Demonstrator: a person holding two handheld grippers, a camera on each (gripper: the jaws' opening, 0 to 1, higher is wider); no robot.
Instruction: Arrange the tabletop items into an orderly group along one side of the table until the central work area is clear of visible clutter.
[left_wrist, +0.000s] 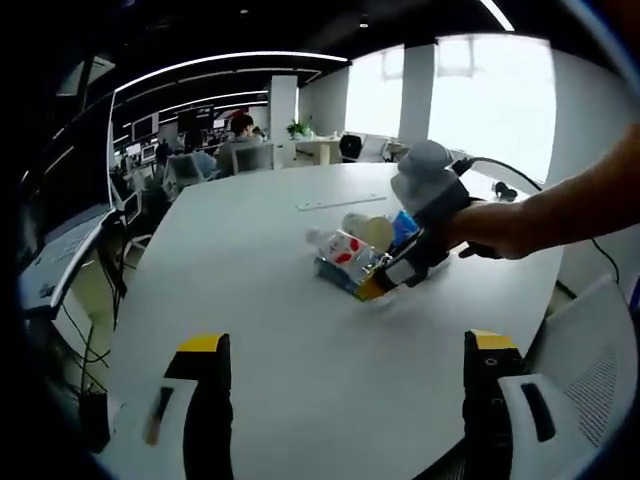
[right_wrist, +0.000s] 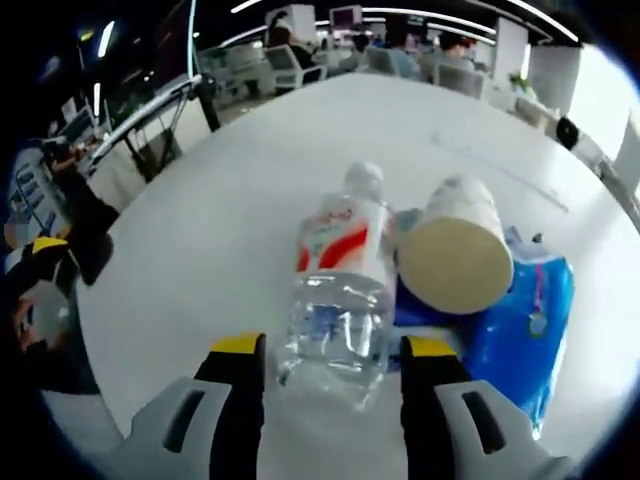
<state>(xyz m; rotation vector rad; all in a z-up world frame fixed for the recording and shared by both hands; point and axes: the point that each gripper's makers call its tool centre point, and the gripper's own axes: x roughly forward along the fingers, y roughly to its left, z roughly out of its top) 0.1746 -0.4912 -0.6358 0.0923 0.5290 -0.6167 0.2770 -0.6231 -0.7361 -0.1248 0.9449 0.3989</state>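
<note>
In the left gripper view, the left gripper (left_wrist: 345, 385) hangs spread and empty over the white table (left_wrist: 250, 300), well short of the clutter, where the right gripper (left_wrist: 400, 268) works. In the right gripper view, the right gripper (right_wrist: 333, 385) stands spread around the base of a lying water bottle (right_wrist: 340, 290), its long axis pointing away between the jaws, touching a paper cup (right_wrist: 455, 258) on a blue packet (right_wrist: 535, 320).
</note>
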